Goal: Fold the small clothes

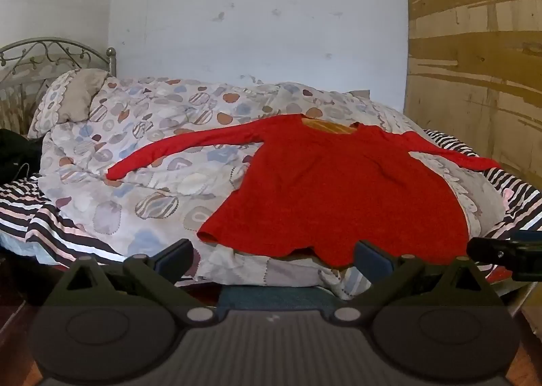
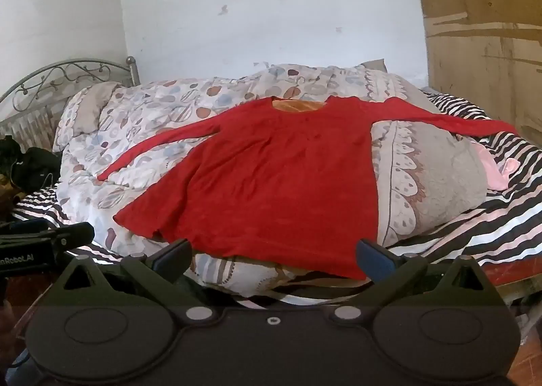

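A red long-sleeved top [image 1: 338, 196] lies spread flat on the patterned duvet [image 1: 135, 155], sleeves out to both sides, orange lining showing at the neck. It also shows in the right wrist view [image 2: 281, 176]. My left gripper [image 1: 272, 255] is open and empty, just short of the top's hem at the bed's near edge. My right gripper [image 2: 272, 255] is open and empty, also just before the hem. The right gripper's body shows at the right edge of the left wrist view [image 1: 508, 252]; the left one's shows at the left of the right wrist view [image 2: 44, 240].
A striped sheet [image 2: 491, 223] covers the bed under the duvet. A pillow [image 1: 73, 99] and metal headboard [image 1: 50, 54] are at the left. Dark items [image 2: 30, 162] lie at the far left. A pink cloth [image 2: 498, 169] lies right. White wall behind, wooden panel [image 1: 474, 47] right.
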